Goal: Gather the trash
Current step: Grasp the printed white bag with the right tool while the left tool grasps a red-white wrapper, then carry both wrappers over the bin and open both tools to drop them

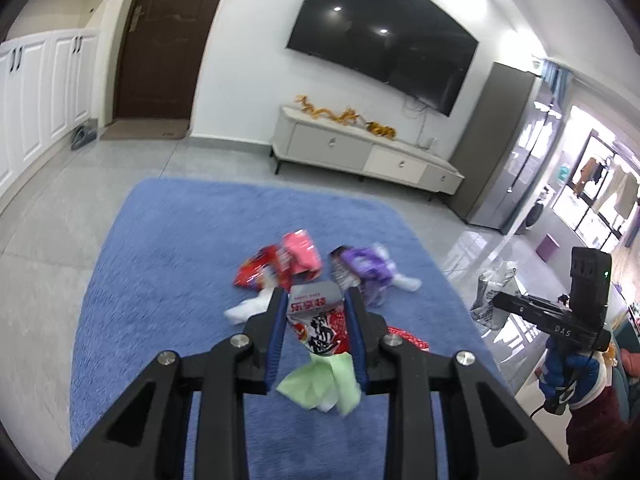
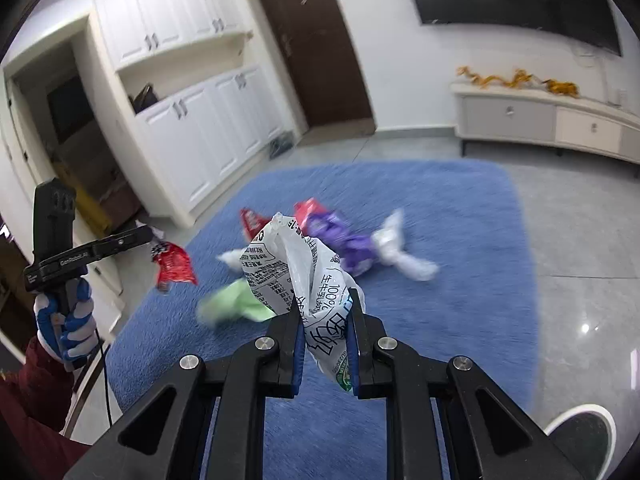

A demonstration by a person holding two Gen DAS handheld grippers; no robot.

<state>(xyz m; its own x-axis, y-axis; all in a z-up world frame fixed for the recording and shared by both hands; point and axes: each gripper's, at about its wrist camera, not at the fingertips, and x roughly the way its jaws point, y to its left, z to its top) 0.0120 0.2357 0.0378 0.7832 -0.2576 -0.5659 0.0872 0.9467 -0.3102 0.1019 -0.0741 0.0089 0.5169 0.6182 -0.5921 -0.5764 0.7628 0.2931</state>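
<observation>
My left gripper (image 1: 315, 300) is shut on a red and white snack wrapper (image 1: 318, 322), held above the blue rug (image 1: 160, 280); it shows from the side in the right wrist view (image 2: 174, 266). My right gripper (image 2: 325, 300) is shut on a white printed plastic bag (image 2: 296, 264), also seen in the left wrist view (image 1: 494, 298). On the rug lie a red wrapper (image 1: 258, 270), a pink wrapper (image 1: 302, 254), a purple wrapper (image 1: 366, 266), white tissues (image 1: 248, 308) and a green tissue (image 1: 320, 384).
A white TV cabinet (image 1: 360, 152) stands against the far wall under a TV (image 1: 384, 36). White cupboards (image 1: 36, 92) and a brown door (image 1: 160, 40) are on the left. Grey tiled floor (image 1: 36, 272) surrounds the rug.
</observation>
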